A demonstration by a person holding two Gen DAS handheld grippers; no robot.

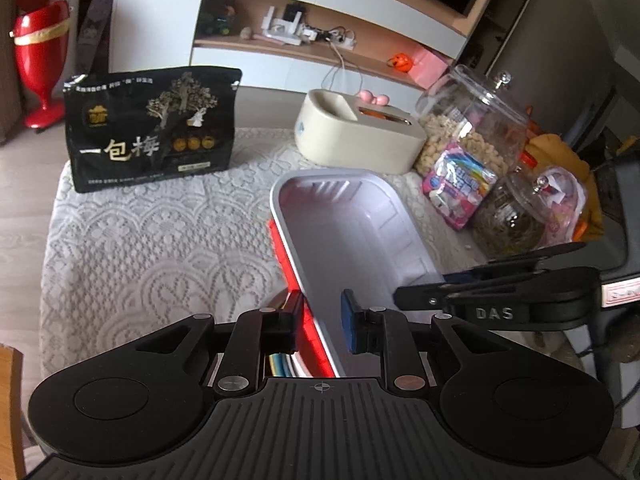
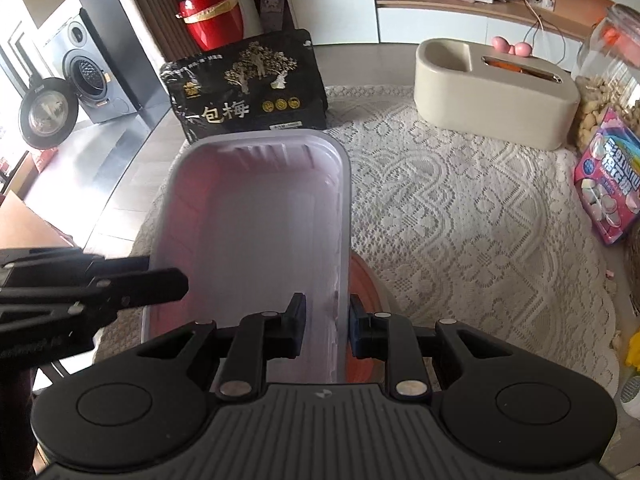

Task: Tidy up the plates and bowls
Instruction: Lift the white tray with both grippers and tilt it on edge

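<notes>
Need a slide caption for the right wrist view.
Right gripper straddles the basin wall on the lace cloth, left gripper opposite.

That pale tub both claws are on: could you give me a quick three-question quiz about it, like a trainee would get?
1. True or false: the left gripper and the right gripper each straddle a long wall of the pale tub.
2. What sits in the tub? A) bowls B) nothing visible C) snacks
3. Fill in: at the tub's far end stands a black ___.

Key: 1 true; 2 B; 3 snack bag. A red plate shows under the tub on the lace cloth.
</notes>
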